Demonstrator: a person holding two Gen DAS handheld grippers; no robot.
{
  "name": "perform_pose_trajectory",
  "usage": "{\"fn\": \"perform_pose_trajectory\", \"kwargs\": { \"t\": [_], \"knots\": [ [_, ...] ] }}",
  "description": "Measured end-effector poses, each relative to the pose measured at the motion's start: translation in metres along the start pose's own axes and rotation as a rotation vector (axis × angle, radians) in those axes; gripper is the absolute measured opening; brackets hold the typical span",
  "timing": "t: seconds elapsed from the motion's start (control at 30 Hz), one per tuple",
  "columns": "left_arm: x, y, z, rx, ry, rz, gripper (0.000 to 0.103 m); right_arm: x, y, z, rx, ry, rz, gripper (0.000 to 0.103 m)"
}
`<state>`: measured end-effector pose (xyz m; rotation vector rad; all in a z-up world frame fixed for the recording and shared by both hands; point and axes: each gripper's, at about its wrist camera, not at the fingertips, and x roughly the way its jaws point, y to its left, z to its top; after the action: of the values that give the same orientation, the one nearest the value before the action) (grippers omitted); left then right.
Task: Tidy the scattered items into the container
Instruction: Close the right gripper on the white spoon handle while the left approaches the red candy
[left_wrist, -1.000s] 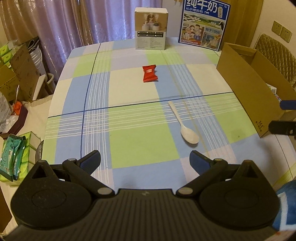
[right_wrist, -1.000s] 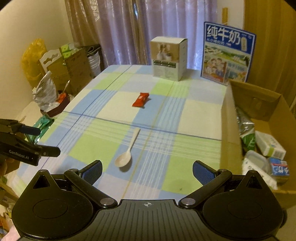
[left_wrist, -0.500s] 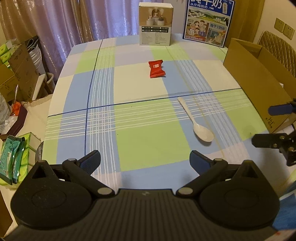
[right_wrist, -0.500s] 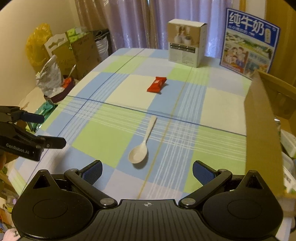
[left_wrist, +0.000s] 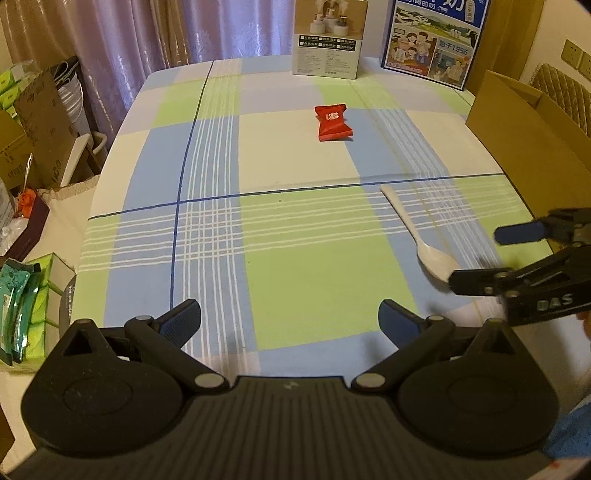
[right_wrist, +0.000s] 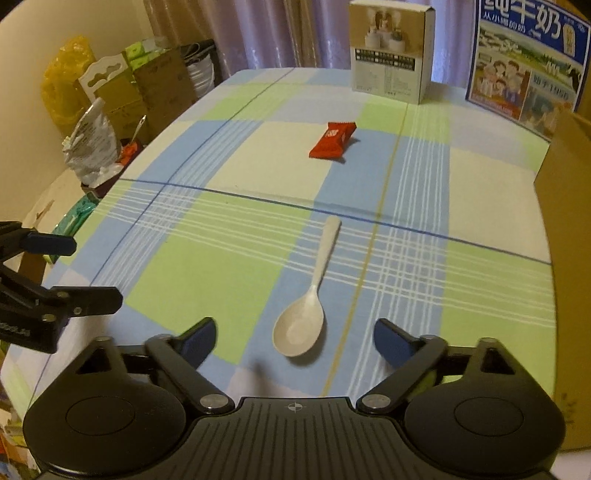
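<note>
Closing on the spoon (right_wrist: 308, 295) is the step in hand, and the right gripper (right_wrist: 294, 338) is lined up for it: its jaws are narrowing but not yet touching anything, with the bowl of the spoon lying on the desk (right_wrist: 236, 173) just beyond and between the fingertips. The handle runs away toward the far side, so a grip across the neck, where bowl meets handle, should hold better than one on the rounded bowl, which looks likely to slip. The fingers need to reach the cloth before they pinch, since the spoon lies flat. The left gripper (left_wrist: 289, 320) hangs spread and empty over the near left part of the desk and should keep clear. A red snack packet (right_wrist: 333, 140) lies farther off, apart from the spoon. The cardboard box (right_wrist: 565, 229) stands at the right edge, ready to receive both.
</note>
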<state>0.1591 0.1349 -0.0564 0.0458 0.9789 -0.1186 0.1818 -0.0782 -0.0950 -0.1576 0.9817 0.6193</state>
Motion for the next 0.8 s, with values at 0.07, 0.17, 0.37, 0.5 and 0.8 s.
{"fn": "perform_pose_trajectory", "kwargs": {
  "t": [0.07, 0.17, 0.37, 0.5, 0.8],
  "knots": [
    [0.005, 0.002, 0.001, -0.008, 0.000, -0.004, 0.101, 0.009, 0.000, -0.001, 0.005, 0.006, -0.004, 0.081],
    [0.013, 0.004, 0.003, -0.016, 0.006, -0.010, 0.101, 0.022, 0.001, -0.002, 0.012, 0.019, -0.012, 0.075],
    [0.024, 0.006, 0.007, -0.027, 0.008, -0.016, 0.101, 0.037, 0.003, -0.006, 0.004, 0.044, -0.016, 0.060],
    [0.029, 0.005, 0.008, -0.029, 0.010, -0.022, 0.101, 0.038, 0.006, -0.008, -0.011, 0.028, -0.023, 0.053],
    [0.032, 0.001, 0.010, -0.027, 0.010, -0.031, 0.101, 0.035, 0.002, -0.009, -0.018, 0.021, -0.041, 0.030]
  ]
}}
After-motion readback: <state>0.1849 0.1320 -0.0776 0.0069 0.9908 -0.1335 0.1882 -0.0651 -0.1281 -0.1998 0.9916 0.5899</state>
